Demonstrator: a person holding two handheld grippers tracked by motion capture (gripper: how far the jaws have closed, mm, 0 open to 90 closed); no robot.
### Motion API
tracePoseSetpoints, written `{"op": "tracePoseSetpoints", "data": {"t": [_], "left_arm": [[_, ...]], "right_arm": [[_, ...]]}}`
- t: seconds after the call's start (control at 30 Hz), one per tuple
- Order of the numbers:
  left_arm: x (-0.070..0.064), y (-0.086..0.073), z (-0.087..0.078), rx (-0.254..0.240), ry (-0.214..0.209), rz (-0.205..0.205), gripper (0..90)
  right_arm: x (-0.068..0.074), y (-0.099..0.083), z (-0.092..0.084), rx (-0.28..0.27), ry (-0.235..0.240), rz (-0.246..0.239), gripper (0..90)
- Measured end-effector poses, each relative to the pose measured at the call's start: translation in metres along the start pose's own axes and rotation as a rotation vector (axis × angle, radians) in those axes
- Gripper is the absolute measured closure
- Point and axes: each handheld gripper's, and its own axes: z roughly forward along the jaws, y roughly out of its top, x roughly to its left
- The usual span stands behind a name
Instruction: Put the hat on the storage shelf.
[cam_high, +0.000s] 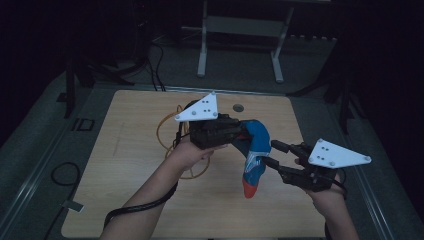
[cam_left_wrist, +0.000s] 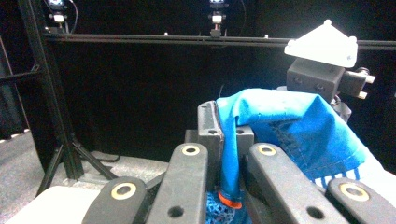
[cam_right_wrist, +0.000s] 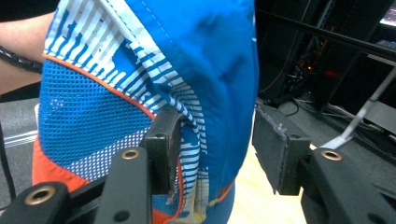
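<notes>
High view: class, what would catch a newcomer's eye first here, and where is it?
The bright blue garment with white stripes and orange trim, hanging in mid-air over the wooden table. The left claw is shut on its top edge, while the right claw stands open around its lower part. Next come the two pale three-cornered plates on the grippers, bright against the dark room.

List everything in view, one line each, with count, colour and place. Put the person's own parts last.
Garment: one, blue with white stripes, mesh and orange trim, hanging above the table between the two grippers.
Cable loop: one, yellowish, lying on the table under the left hand.
Table: one, light wood, centre.
Frame stand: one, pale grey, on the floor beyond the table.
Left gripper: one, black with grey plate, shut on the garment's upper edge.
Right gripper: one, black with grey plate, jaws apart around the garment's lower part.
Forearms: two, entering from the bottom.
</notes>
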Motion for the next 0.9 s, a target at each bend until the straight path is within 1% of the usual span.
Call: {"op": "tracePoseSetpoints", "data": {"t": [0.03,0.07,0.1,0.13,0.17,0.23,0.33,0.43,0.5,0.53,0.57,0.6,0.73,0.83,0.9], "left_arm": [[0.0,0.0,0.0,-0.003,0.007,0.003,88.7],[0.0,0.0,-0.001,-0.002,0.002,-0.001,88.7],[0.0,0.0,-0.001,-0.002,0.004,0.004,88.7],[0.0,0.0,-0.002,-0.002,0.009,0.003,88.7],[0.001,0.0,-0.003,-0.002,0.004,-0.001,88.7],[0.001,0.0,-0.005,-0.006,0.009,-0.004,88.7],[0.003,-0.001,-0.008,-0.014,0.0,-0.012,88.7],[0.003,-0.001,-0.01,-0.022,-0.002,-0.013,88.7],[0.003,-0.001,-0.011,-0.021,-0.005,-0.011,88.7],[0.003,0.0,-0.011,-0.02,-0.002,-0.005,88.7],[0.003,0.0,-0.011,-0.019,0.0,-0.004,88.7],[0.003,0.0,-0.011,-0.025,-0.002,-0.005,88.7],[0.003,0.0,-0.011,-0.025,-0.007,-0.005,88.7],[0.003,-0.001,-0.01,-0.023,-0.012,-0.005,88.7],[0.003,-0.002,-0.01,-0.023,-0.025,-0.006,88.7]], "right_arm": [[0.001,0.001,0.002,-0.002,0.012,-0.004,51.6],[0.001,0.002,0.002,-0.005,0.02,-0.005,51.6],[0.002,0.002,0.003,-0.007,0.03,-0.007,51.4],[0.003,0.003,0.003,-0.013,0.042,-0.012,51.4],[0.003,0.003,0.002,-0.017,0.047,-0.01,51.4],[0.004,0.004,0.0,-0.028,0.068,-0.011,51.6],[0.006,0.006,-0.006,-0.04,0.076,-0.023,53.2],[0.002,0.007,-0.012,-0.06,0.094,-0.007,55.7],[-0.001,0.006,-0.016,-0.073,0.095,0.001,56.8],[-0.004,0.006,-0.019,-0.082,0.102,0.01,58.3],[-0.007,0.005,-0.021,-0.096,0.116,0.022,58.4],[-0.01,0.004,-0.024,-0.115,0.12,0.037,58.4],[-0.019,0.004,-0.035,-0.132,0.079,0.051,59.3],[-0.019,0.003,-0.033,-0.106,0.071,0.037,59.3],[-0.014,0.002,-0.028,-0.085,0.08,0.024,59.2]]}}
